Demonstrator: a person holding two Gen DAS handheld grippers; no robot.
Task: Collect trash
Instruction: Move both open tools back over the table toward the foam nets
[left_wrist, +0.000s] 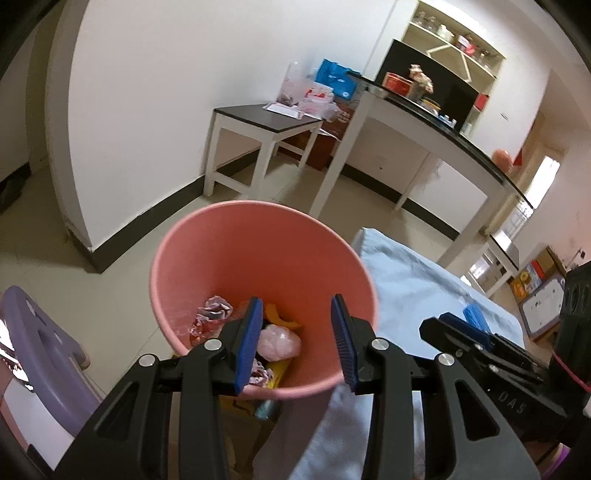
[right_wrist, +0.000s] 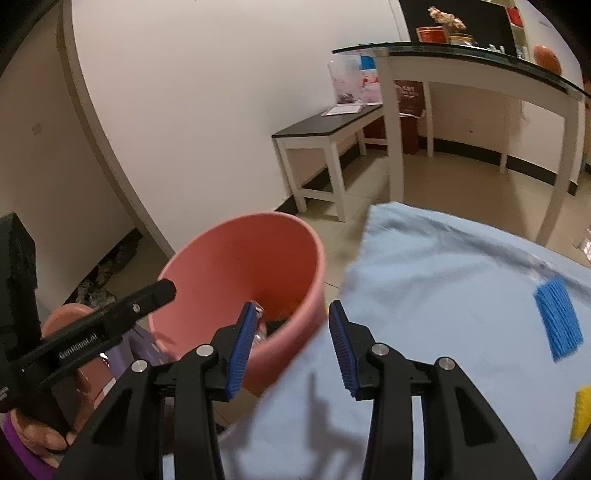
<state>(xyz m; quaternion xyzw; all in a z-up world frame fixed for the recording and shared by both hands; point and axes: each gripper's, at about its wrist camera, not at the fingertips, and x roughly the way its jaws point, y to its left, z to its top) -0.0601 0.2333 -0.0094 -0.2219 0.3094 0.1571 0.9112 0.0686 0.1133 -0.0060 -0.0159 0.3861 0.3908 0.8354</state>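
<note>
A pink bin (left_wrist: 258, 258) stands on the floor beside a surface covered by a light blue cloth (left_wrist: 417, 284). Inside it lie crumpled wrappers (left_wrist: 212, 314), a pale pink wad (left_wrist: 279, 341) and yellow scraps. My left gripper (left_wrist: 297, 306) hangs open over the bin's mouth with nothing between its blue pads. My right gripper (right_wrist: 290, 314) is also open and empty, above the near rim of the bin (right_wrist: 236, 273) and the edge of the cloth (right_wrist: 443, 295). On that cloth lie a blue scrubber piece (right_wrist: 559, 321) and a yellow piece (right_wrist: 581, 413).
A purple stool (left_wrist: 40, 350) stands left of the bin. A low bench (right_wrist: 332, 129) with a dark top and a tall white counter (right_wrist: 461, 62) stand by the wall. A hand (right_wrist: 44, 432) holds the left gripper's handle at the lower left of the right wrist view.
</note>
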